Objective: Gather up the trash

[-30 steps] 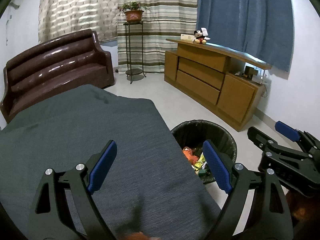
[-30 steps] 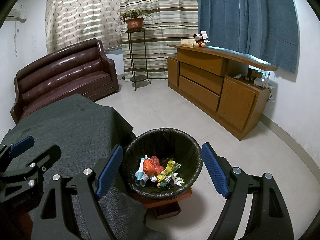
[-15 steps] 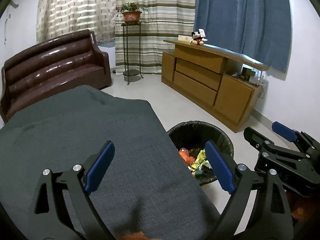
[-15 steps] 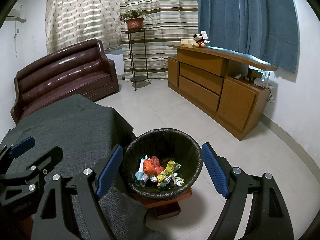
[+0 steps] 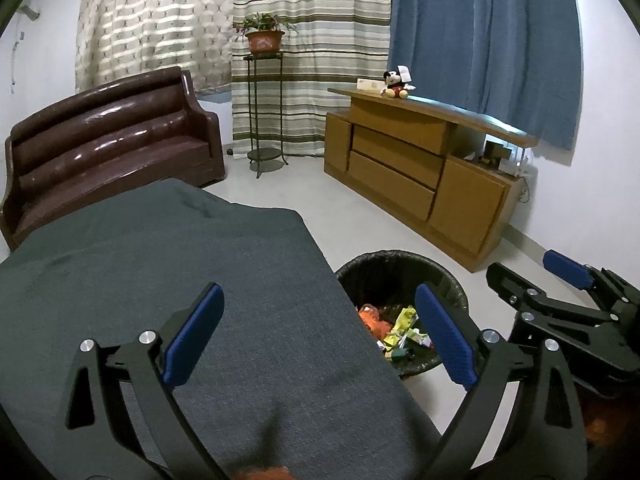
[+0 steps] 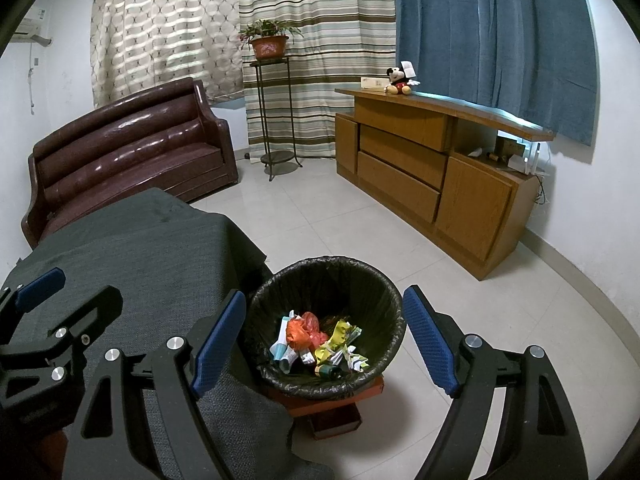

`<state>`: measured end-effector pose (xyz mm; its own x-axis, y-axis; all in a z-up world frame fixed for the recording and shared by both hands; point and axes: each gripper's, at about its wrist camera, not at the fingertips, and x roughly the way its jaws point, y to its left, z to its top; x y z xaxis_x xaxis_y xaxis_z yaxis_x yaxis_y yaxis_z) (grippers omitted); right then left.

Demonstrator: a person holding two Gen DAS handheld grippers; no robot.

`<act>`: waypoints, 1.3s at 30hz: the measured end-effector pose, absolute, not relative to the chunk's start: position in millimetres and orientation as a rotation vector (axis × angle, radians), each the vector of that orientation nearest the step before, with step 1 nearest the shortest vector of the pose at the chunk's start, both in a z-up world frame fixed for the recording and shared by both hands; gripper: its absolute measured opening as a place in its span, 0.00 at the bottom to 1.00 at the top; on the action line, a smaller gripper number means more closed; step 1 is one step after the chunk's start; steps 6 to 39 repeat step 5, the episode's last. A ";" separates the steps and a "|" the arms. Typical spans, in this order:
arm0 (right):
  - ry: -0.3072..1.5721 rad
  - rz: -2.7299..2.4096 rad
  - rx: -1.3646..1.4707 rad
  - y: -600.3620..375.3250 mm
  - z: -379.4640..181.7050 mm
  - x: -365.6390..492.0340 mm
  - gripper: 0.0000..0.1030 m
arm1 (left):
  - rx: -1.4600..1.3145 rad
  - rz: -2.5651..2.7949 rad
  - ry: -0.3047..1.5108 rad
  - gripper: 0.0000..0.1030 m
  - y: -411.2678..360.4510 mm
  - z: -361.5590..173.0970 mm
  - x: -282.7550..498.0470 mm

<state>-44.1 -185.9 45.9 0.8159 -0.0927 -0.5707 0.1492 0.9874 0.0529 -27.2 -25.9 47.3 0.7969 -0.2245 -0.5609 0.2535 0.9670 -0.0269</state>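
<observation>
The bench (image 5: 168,280), draped in dark grey cloth, fills the left of your view, and no loose litter shows on the part of it you can see. Just off its right edge, down on the floor, stands the bin (image 6: 332,268) with its black liner, propped on a low reddish block (image 6: 340,404).

Your right tongs (image 6: 324,340) hang directly over that bin, pointing down into its mouth, so that hand is the nearer of the two to it. Their jaws stand wide apart with nothing between them. Your left tongs (image 5: 318,332) sit over the bench's right-hand part, with the bin (image 5: 400,268) showing past their right finger. Their jaws have just been opening and are now spread wide, also with nothing in them.

The trash (image 6: 316,340) lies as a small heap at the bottom of the bin: an orange bag, yellow wrappers, white and pale blue crumpled paper. It has no clear long axis, being a jumble.

By my reading, the collecting looks done or nearly so. A blurred orange-red patch (image 5: 260,474) sits at the very bottom of the left view; I cannot tell what it is.
</observation>
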 end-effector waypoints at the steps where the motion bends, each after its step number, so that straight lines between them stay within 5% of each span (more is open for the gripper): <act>1: 0.604 -0.129 0.097 -185.9 45.9 -44.0 0.76 | 0.052 -0.257 0.604 0.91 -26.4 46.9 -25.5; 39: 0.605 -0.129 0.095 -186.4 44.2 -44.5 0.76 | 0.046 -0.255 0.646 0.91 -27.1 42.2 -18.9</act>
